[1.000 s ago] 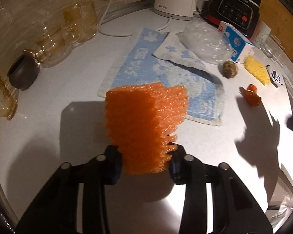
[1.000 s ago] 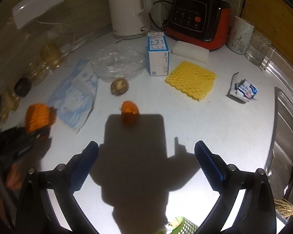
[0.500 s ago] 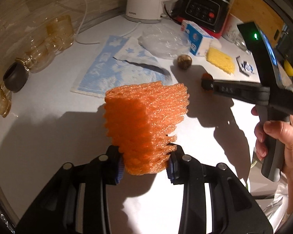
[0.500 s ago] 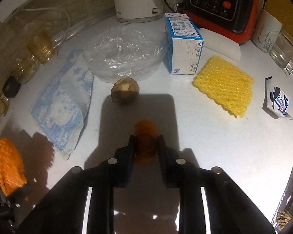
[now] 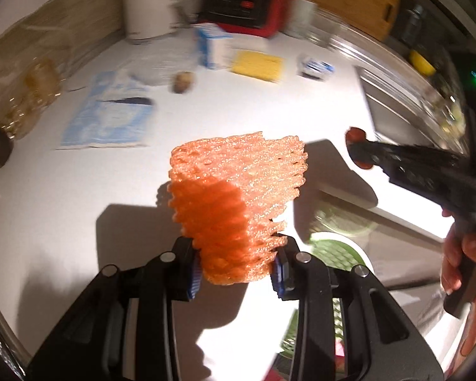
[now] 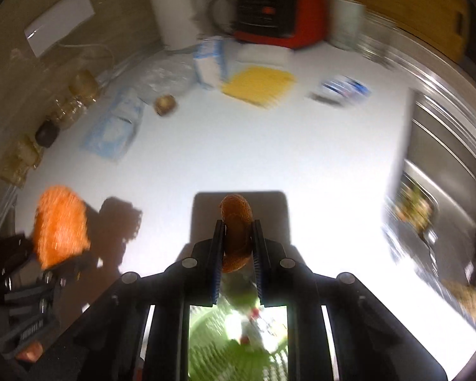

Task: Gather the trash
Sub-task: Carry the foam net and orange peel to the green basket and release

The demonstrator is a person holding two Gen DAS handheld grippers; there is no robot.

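Dim, warm fisheye views with motion-blurred backgrounds, hard dark shadows and glare on the white counter (image 5: 79, 209).

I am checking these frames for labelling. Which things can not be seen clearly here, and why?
- Green basket, right wrist view: mostly hidden behind the right gripper; contents blurred.
- Small packet, left wrist view: print smeared by motion blur.
- Orange piece in the closing right jaws: its kind is unclear.
- Sink: cut off by the edge.

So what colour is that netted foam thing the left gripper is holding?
Orange, a foam net with a diamond mesh pattern; the left wrist view shows it best.
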